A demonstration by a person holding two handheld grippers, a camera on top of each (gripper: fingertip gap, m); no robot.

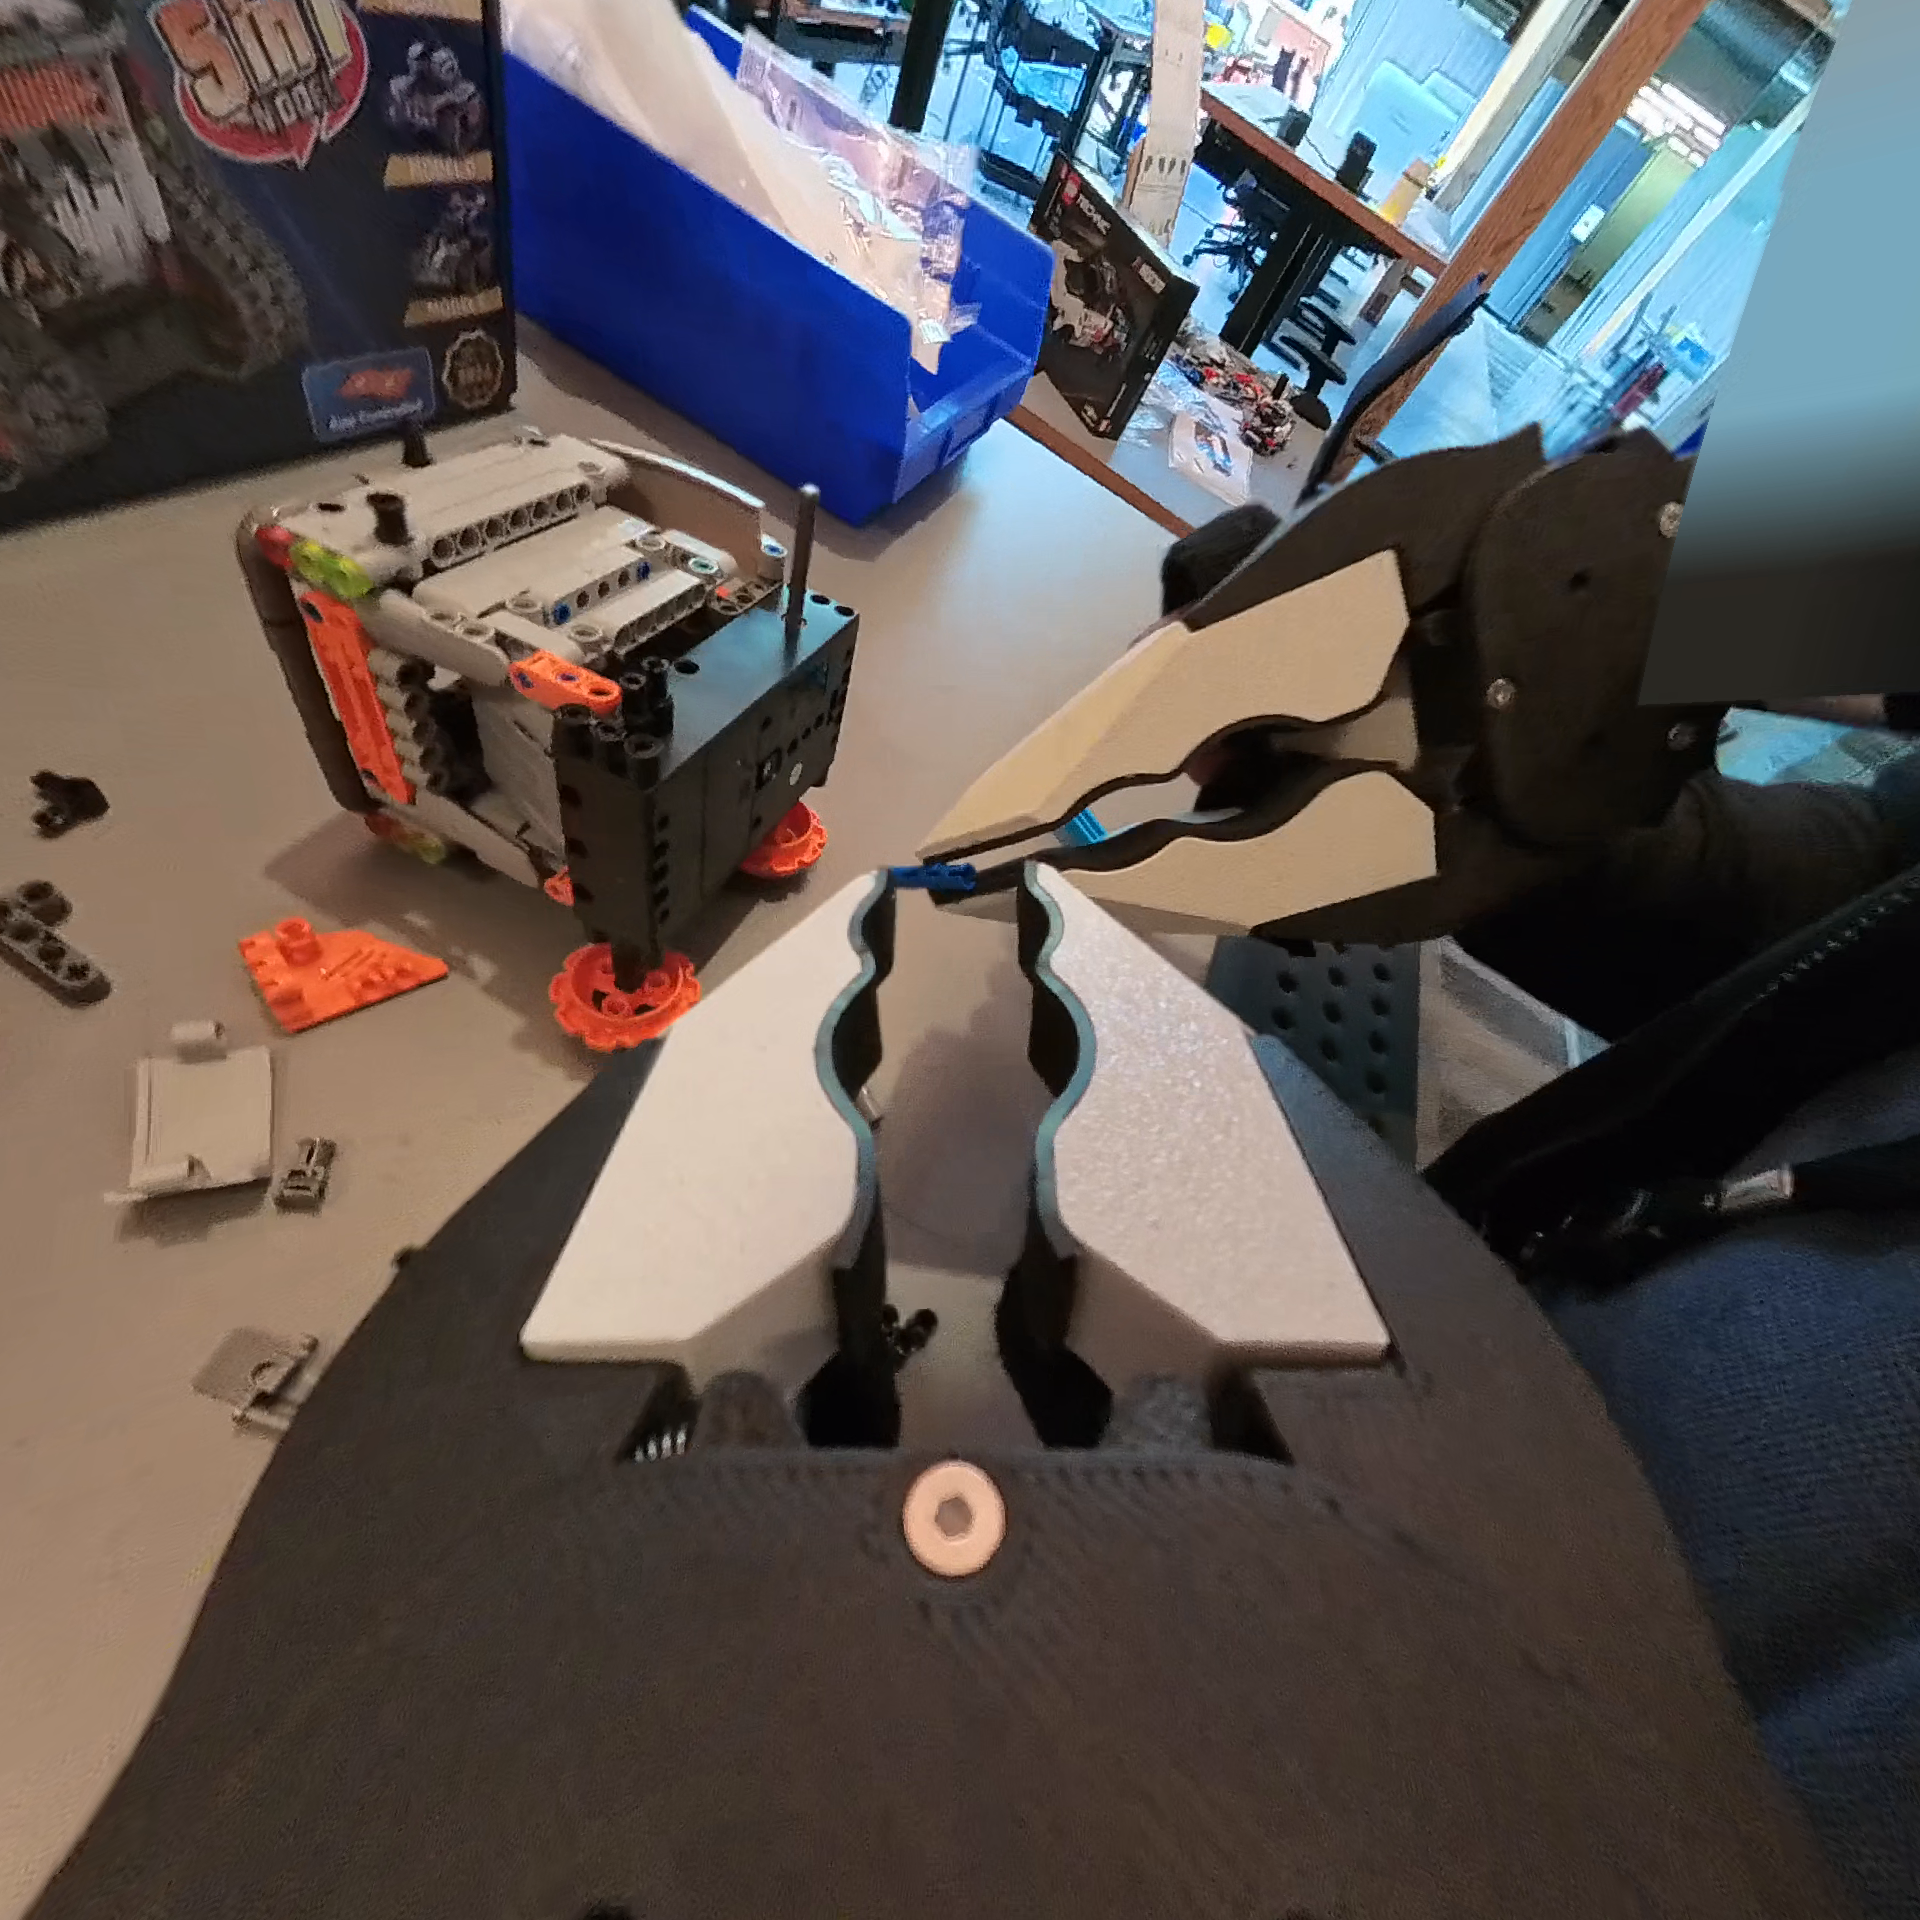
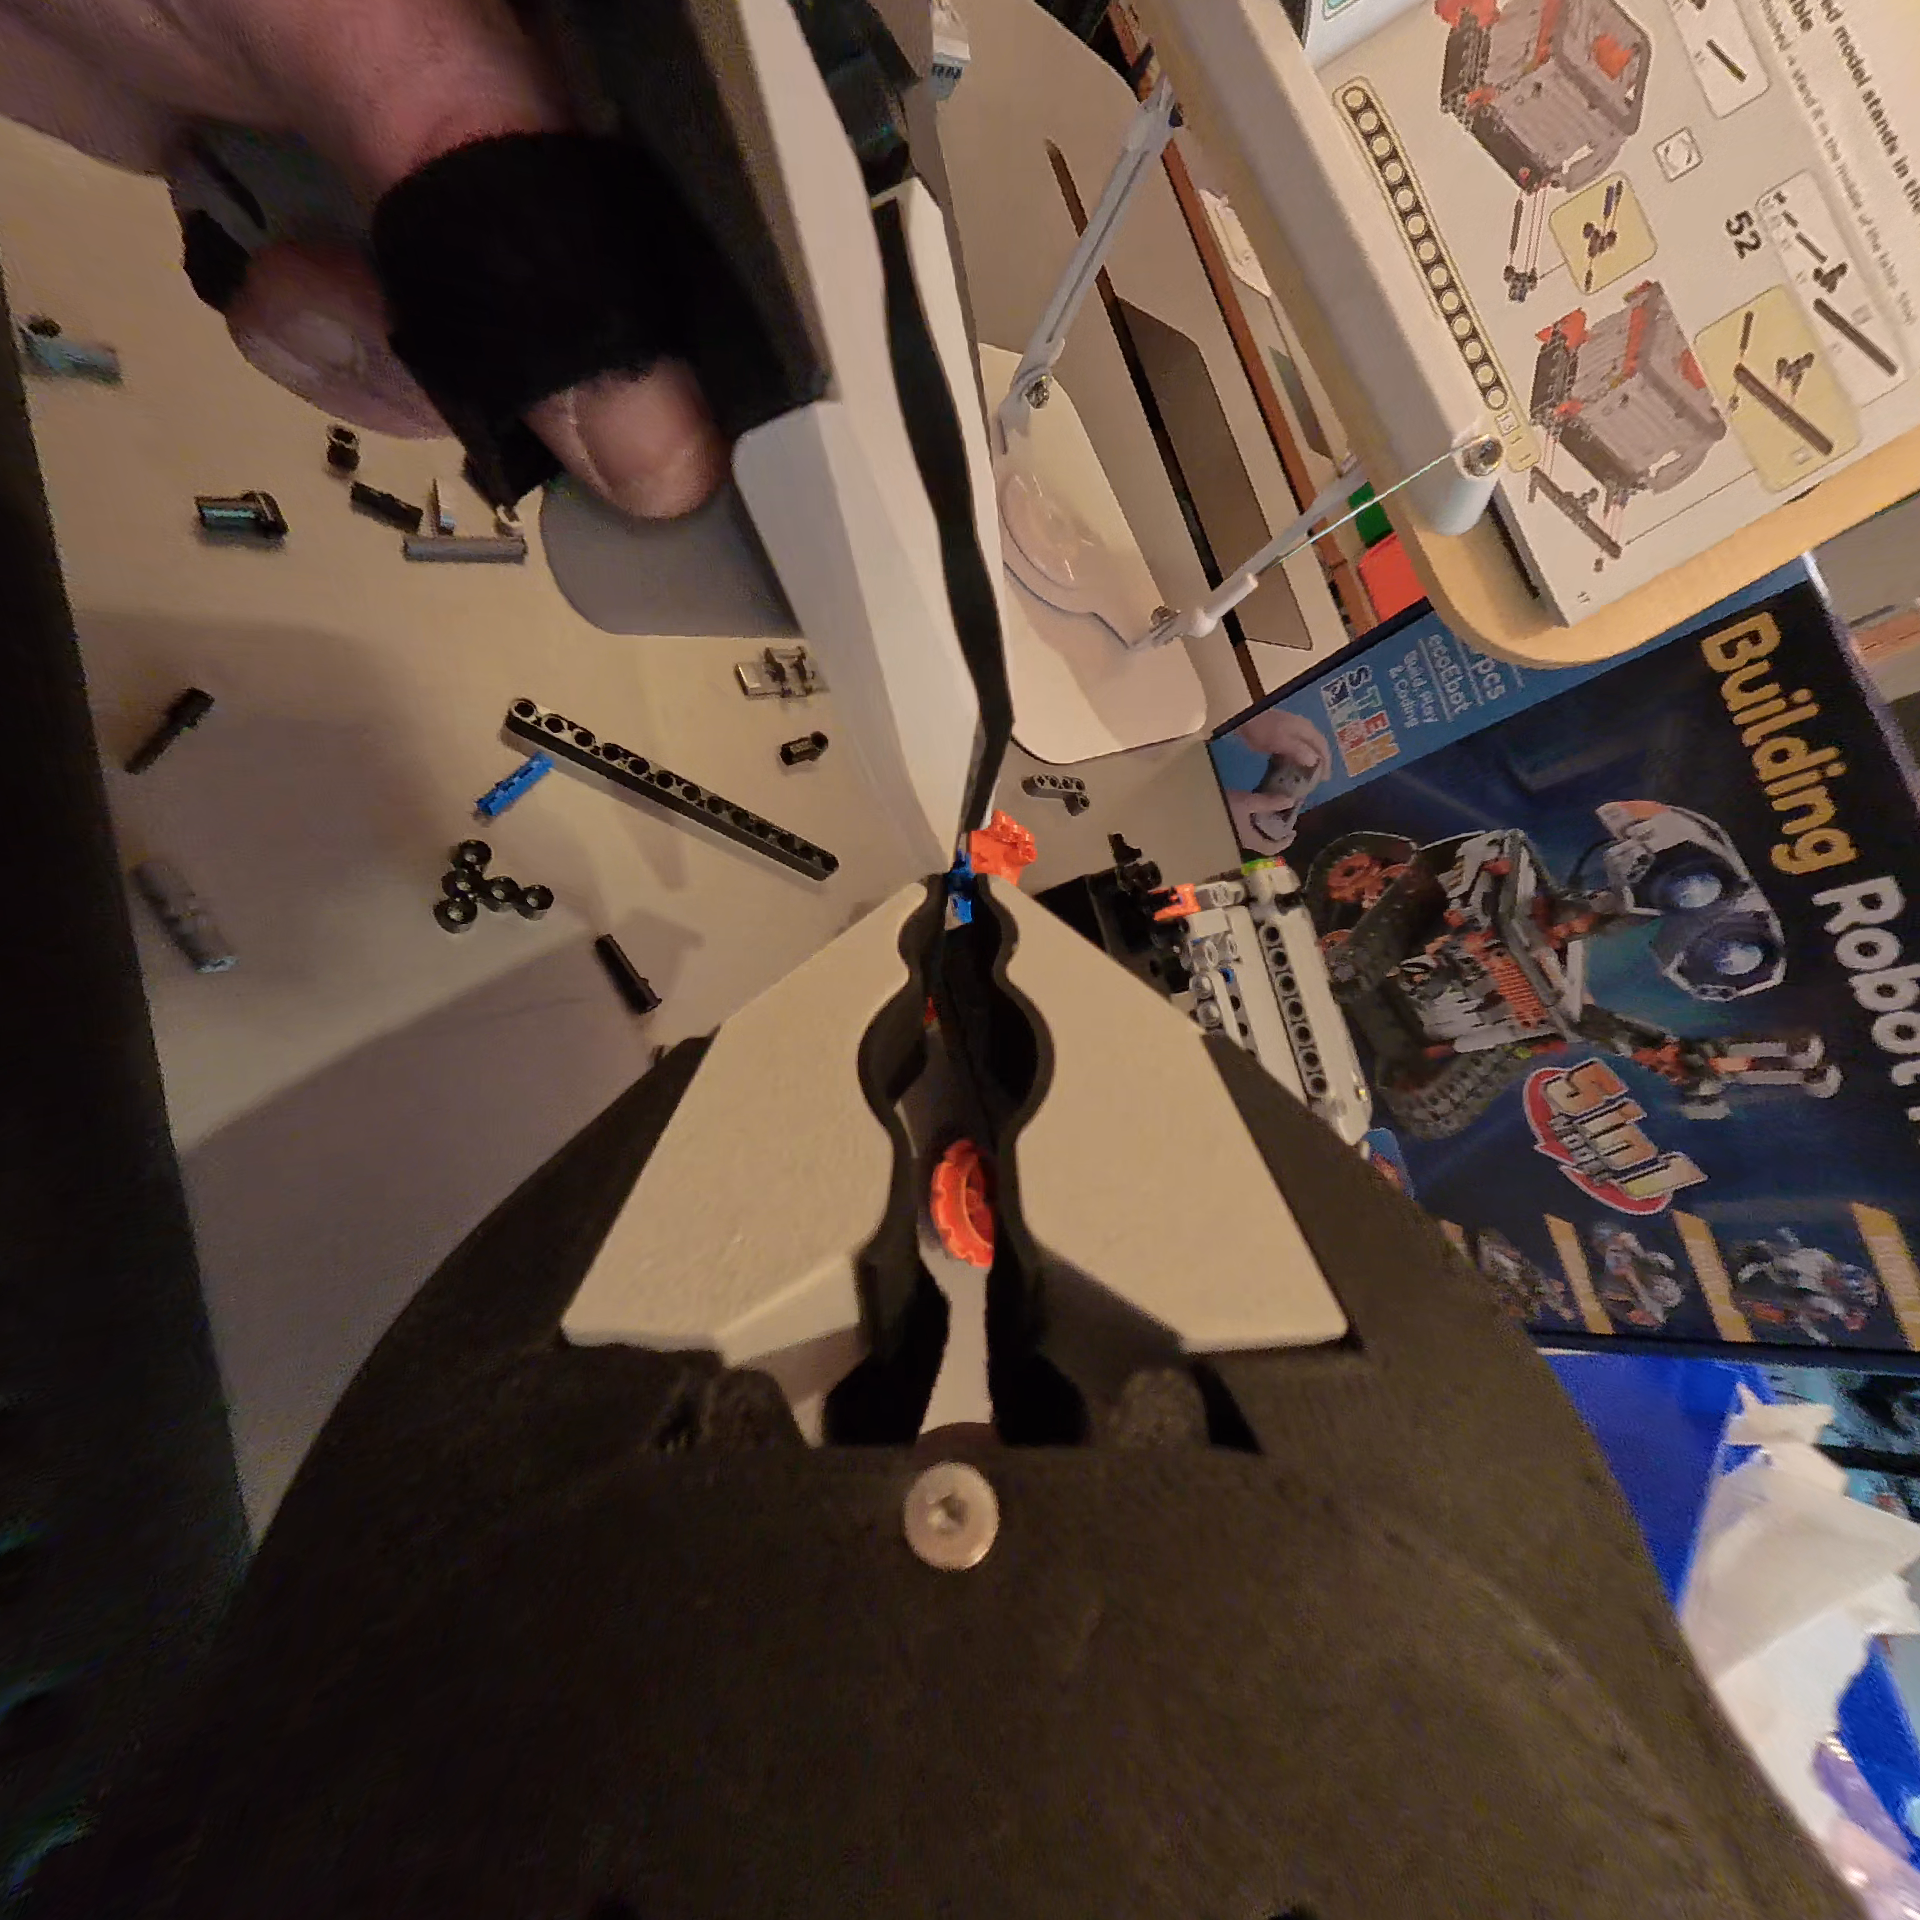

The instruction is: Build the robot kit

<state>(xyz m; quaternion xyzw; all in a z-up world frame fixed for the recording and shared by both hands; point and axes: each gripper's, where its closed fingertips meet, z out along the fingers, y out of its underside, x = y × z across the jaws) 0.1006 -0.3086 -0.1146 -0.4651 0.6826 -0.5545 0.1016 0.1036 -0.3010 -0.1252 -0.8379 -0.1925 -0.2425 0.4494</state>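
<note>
Blue pin pinched tight in right gripper, just right of half-built model; left gripper gaping empty, loose parts left of model.

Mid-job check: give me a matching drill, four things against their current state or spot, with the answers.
Things:
1. left gripper
2. right gripper
3. blue pin
4. orange plate

States:
A. lying flat on the table, left of the block model
B. open, tips just under the pin
C. pinched between fingertips
D. shut on a small part

Pairs: 1-B, 2-D, 3-C, 4-A
</note>
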